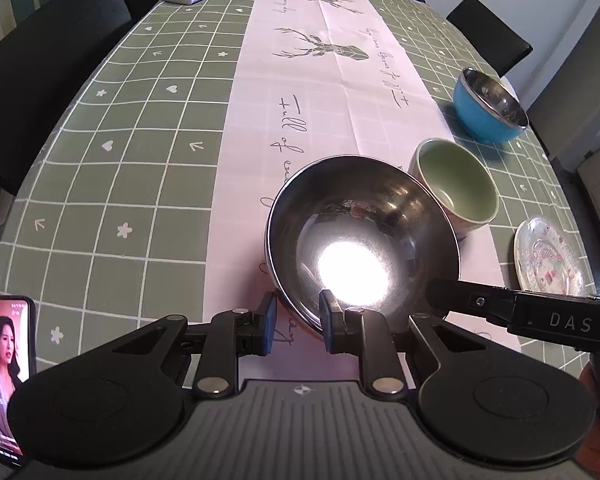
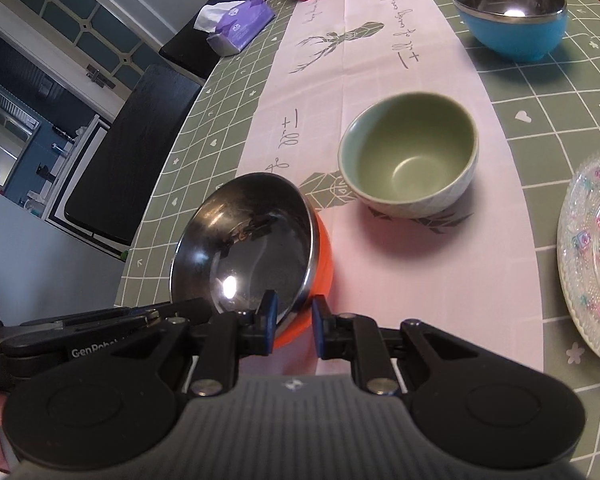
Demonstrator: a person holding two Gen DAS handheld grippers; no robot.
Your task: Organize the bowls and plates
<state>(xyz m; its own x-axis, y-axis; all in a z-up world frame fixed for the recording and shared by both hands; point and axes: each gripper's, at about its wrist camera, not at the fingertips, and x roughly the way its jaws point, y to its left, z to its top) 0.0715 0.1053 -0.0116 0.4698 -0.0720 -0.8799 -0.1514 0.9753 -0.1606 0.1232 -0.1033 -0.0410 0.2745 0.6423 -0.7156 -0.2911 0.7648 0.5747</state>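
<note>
Both claws grip the same orange steel-lined bowl [image 2: 252, 252] by its near rim: the left claw [image 1: 298, 322] and the right claw [image 2: 292, 326] each have one pad inside and one outside. The bowl is tilted over the pink runner of the bench [image 1: 120, 152]. Just beside it stands a green bowl [image 2: 410, 160], farther away a blue bowl [image 2: 510, 16], and at the right a glass plate [image 2: 592, 256].

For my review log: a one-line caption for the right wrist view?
Both hand-held grippers pinch the orange steel-lined bowl's rim; green bowl beyond.
</note>
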